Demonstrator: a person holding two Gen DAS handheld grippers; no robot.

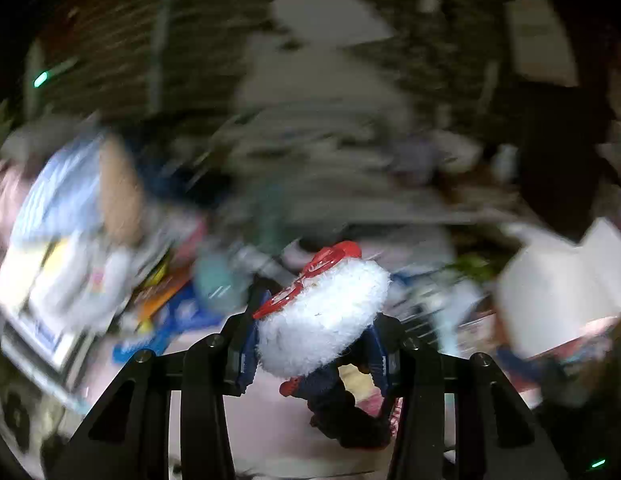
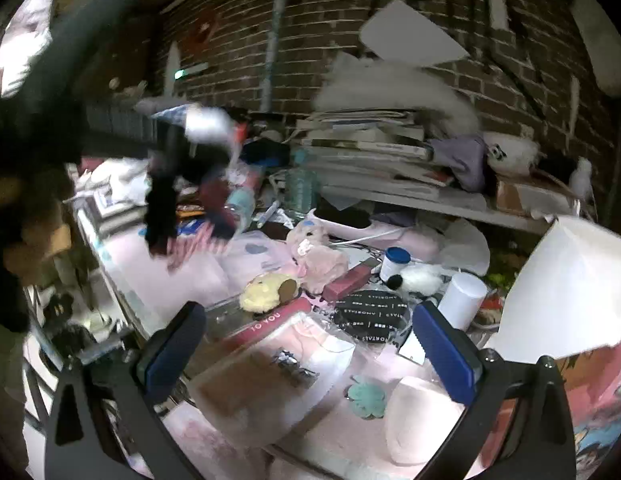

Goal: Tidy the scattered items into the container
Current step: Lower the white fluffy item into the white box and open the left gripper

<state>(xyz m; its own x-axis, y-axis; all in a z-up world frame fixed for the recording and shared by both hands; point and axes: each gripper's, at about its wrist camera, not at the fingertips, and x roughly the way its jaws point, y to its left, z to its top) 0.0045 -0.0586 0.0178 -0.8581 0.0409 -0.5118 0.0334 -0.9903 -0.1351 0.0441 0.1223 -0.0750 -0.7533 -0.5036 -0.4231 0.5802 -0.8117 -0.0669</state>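
— What's in your left gripper (image 1: 314, 344)?

— A fluffy white toy (image 1: 322, 320) with red plastic (image 1: 326, 264) along its top edge and something dark and red hanging under it. My blue pads (image 1: 246, 356) are clamped on both sides of the fluff, right at the centre of the left view. Everything behind it is smeared with blur, so I can't name most of what lies there.

— And the right one?

— My right gripper (image 2: 310, 348) is spread wide with nothing between the pads. Below it is the messy pink table (image 2: 246, 268). At about twelve o'clock from the gap lies a yellow plush (image 2: 262, 288), with a pink plush (image 2: 318, 256) just beyond it. At one o'clock sits a round black pad (image 2: 370, 316), and a white cylinder (image 2: 462, 296) stands at two o'clock. A small green clover-shaped piece (image 2: 366, 396) lies near my right pad.

— Can you see the left gripper from the right camera?

— Yes, blurred, at ten o'clock, raised above the table, with the white fluff (image 2: 208, 122) on it.

— The container?

— I can't tell which thing it is.
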